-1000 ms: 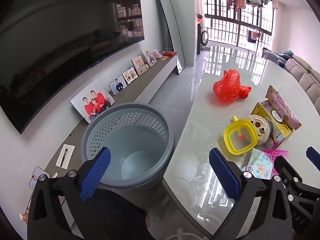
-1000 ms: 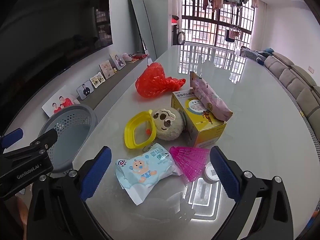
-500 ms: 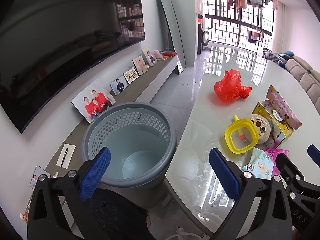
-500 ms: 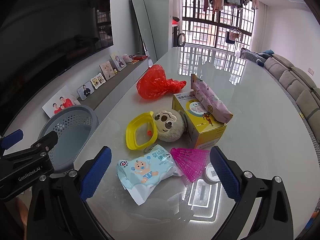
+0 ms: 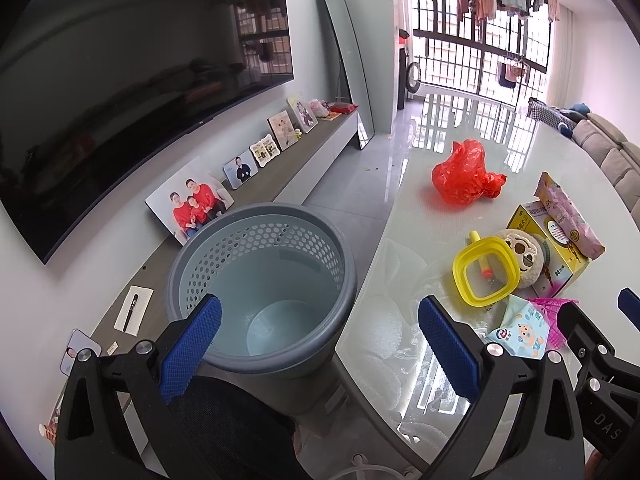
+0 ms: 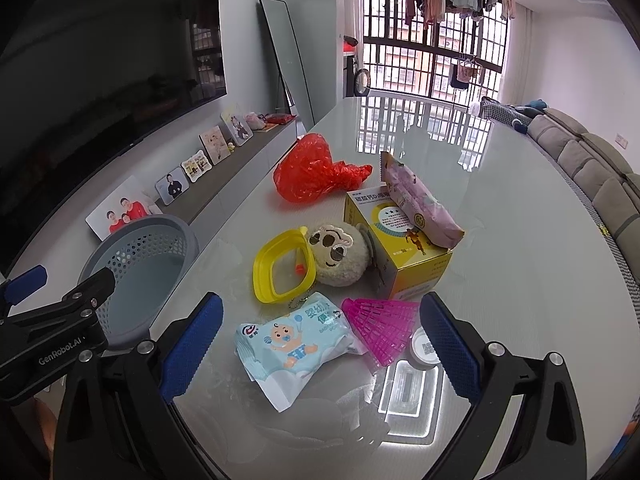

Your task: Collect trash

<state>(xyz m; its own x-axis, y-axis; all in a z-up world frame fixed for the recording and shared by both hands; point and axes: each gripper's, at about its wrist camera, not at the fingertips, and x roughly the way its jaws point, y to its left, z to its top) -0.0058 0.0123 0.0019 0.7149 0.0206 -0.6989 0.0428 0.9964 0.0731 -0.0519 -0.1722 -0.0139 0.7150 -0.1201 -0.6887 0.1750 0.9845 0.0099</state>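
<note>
Still, both tongs (image 5: 320, 340) (image 6: 320, 340) spread wide, empty, scene barely shifted, bin (image 5: 264, 296) unfilled

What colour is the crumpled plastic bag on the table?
Red; the plastic bag shows best in the right wrist view.

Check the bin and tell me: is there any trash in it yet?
No. In the left wrist view the grey perforated bin shows a bare pale bottom, while the red plastic bag still lies on the table.

Basket (image 5: 262, 288) left of table (image 6: 520, 280); wipes pack (image 6: 294, 344) nearest, plush (image 6: 340, 254) behind, bag (image 6: 316, 170) farthest.
</note>
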